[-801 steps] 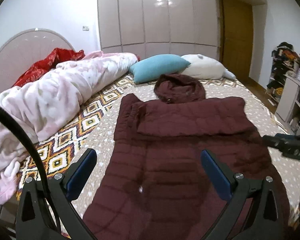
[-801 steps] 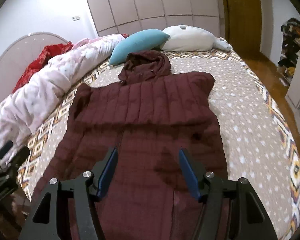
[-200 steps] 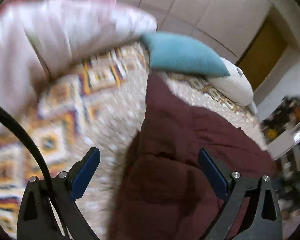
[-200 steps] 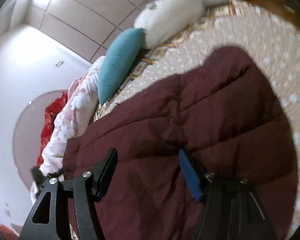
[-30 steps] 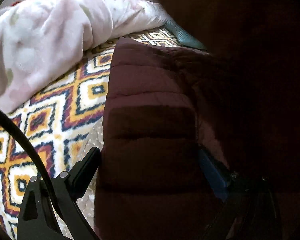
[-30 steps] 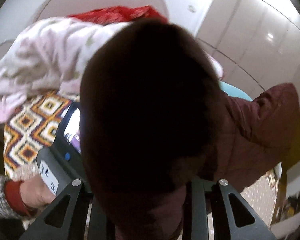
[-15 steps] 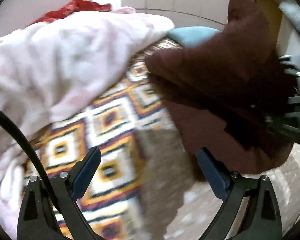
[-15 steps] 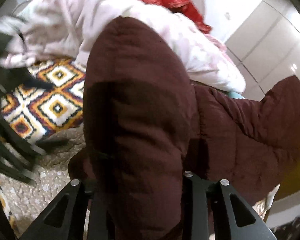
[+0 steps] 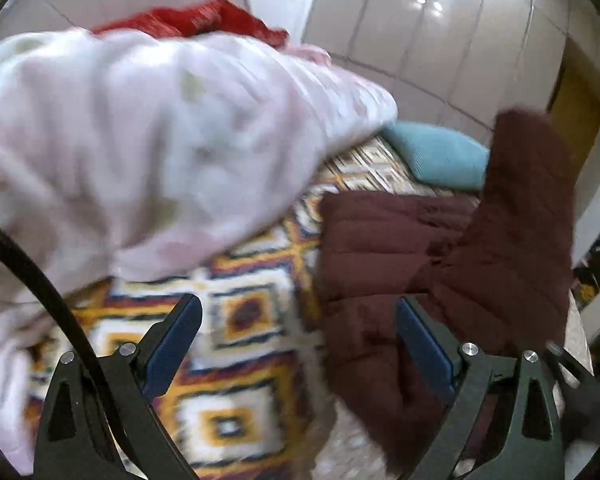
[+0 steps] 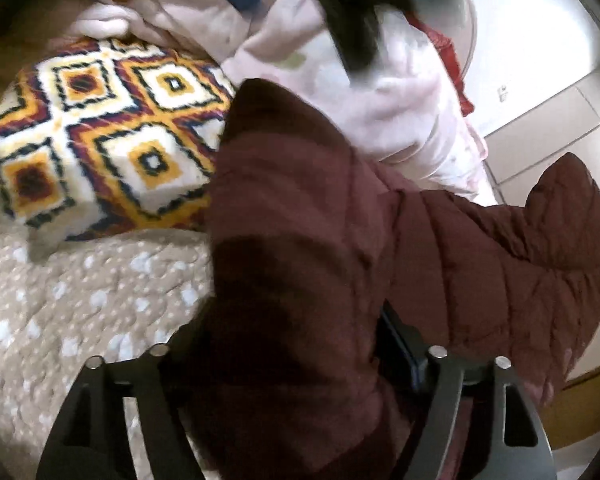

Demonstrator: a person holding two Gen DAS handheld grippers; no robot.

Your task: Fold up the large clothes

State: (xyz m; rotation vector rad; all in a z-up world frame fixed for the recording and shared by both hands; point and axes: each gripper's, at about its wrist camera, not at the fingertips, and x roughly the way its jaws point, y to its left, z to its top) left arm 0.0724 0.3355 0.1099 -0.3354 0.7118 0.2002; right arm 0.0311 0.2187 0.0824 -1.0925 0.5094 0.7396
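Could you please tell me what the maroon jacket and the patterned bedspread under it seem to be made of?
The maroon jacket looks like a quilted, padded synthetic shell with a matte finish: stitched channels puff between seams. The patterned bedspread looks like soft woven or plush fabric, its diamond motifs slightly fuzzy, though blur leaves this open. Its beige dotted part appears quilted, with puckered stitching.

The left wrist view looks down and forward over the bed with its diamond-patterned orange and white cover [image 9: 236,312], close to it, facing the glossy cream wardrobe doors [image 9: 440,32] at 12 o'clock. The right wrist view sits nearer still, rolled sideways, almost against the quilted maroon puffer coat [image 10: 300,240]. Both share the coat [image 9: 400,248], the cover [image 10: 100,128] and the pale pink floral duvet [image 9: 140,140].
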